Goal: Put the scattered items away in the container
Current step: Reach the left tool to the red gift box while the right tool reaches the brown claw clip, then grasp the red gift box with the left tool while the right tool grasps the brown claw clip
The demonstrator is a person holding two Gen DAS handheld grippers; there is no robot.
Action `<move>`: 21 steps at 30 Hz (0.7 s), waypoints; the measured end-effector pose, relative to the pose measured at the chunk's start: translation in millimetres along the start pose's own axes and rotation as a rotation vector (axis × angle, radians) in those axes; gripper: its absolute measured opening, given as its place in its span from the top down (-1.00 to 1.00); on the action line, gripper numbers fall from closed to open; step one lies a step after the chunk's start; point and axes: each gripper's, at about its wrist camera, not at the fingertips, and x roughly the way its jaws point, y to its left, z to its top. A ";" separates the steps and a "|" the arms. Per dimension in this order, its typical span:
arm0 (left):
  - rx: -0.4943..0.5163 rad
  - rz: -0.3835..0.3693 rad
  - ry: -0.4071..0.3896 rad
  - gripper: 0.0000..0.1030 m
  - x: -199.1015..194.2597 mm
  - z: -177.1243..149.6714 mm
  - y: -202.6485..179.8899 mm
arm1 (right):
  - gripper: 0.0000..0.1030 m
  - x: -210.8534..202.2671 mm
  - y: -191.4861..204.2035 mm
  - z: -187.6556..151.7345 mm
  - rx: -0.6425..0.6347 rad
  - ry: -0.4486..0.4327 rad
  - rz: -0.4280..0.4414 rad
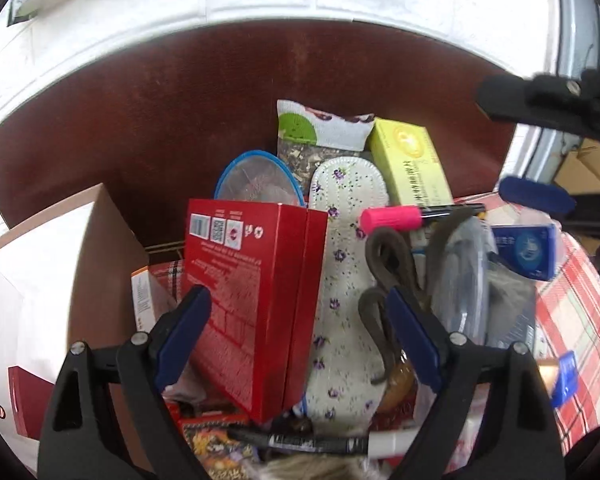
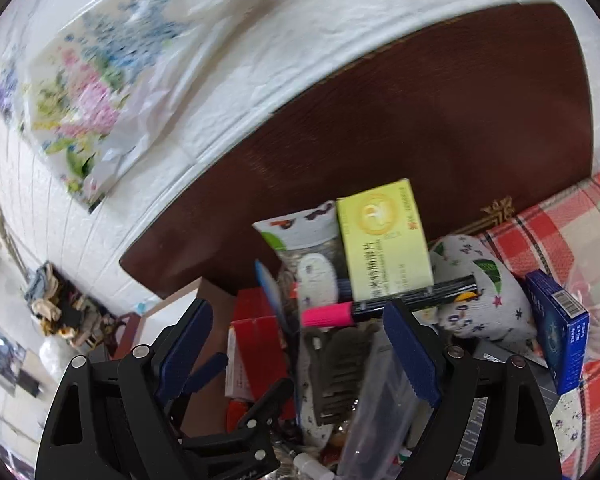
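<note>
Three codes top the red box (image 1: 256, 300); yellow box (image 1: 410, 162) lettering blurred

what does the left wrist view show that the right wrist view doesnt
Only the left wrist view shows the open cardboard box, the black marker lying along the bottom edge, and the blue-rimmed round lid.

Only the right wrist view shows the floral cloth hanging on the white wall and the patterned white pouch beside the blue carton.

Both show the yellow-green box, the pink-capped marker, the red box, the floral insole, the snack pouch and the blue carton. Both tongs are open, left and right.
</note>
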 end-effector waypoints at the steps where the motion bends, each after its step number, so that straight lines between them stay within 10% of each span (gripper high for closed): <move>1: -0.001 0.008 0.006 -0.67 3.7 -0.5 -1.2 | -0.72 3.2 -5.6 0.5 0.018 0.018 -0.016; 21: 0.015 0.195 -0.009 -0.36 44.6 -22.2 15.9 | -0.72 25.6 11.5 -13.2 -0.022 0.142 -0.064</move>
